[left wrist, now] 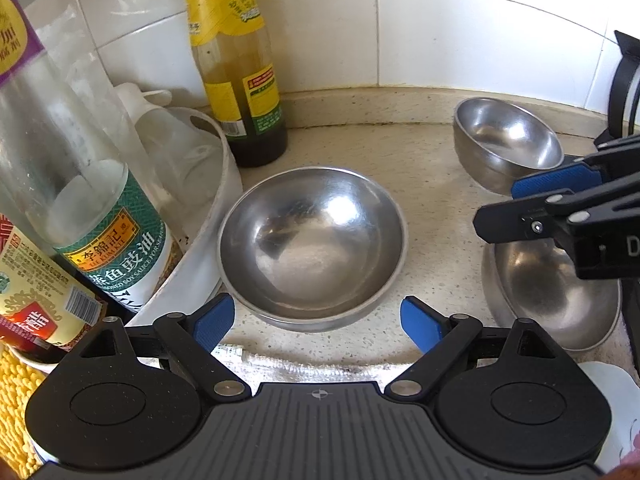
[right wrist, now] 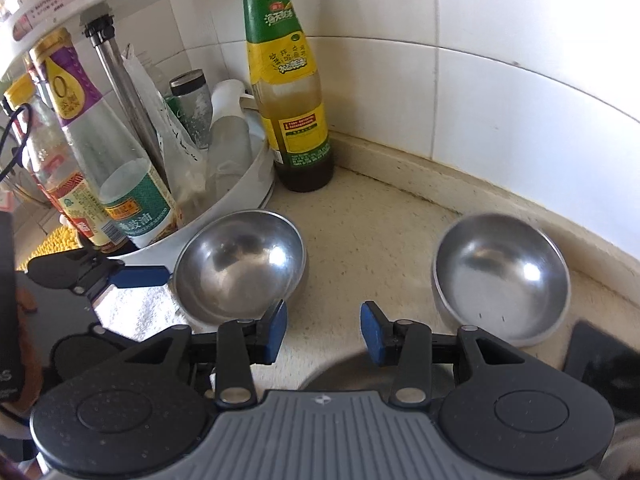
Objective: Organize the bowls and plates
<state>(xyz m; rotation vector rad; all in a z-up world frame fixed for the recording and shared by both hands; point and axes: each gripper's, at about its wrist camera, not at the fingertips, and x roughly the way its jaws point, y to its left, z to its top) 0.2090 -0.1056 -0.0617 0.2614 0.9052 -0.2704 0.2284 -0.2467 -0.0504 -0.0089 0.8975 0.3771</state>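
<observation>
Here the left gripper [left wrist: 318, 322], jaws wide and empty, faces the steel bowl [left wrist: 312, 244] dead ahead; the right gripper [right wrist: 324, 332], also open and empty, hangs farther off.

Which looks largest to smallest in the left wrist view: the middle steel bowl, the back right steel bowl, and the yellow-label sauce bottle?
1. middle steel bowl: widest, but also nearest the camera.
2. yellow-label sauce bottle: tall, top cut off by the frame.
3. back right steel bowl: looks smallest, though it stands farther away, so true size is unsure.
</observation>
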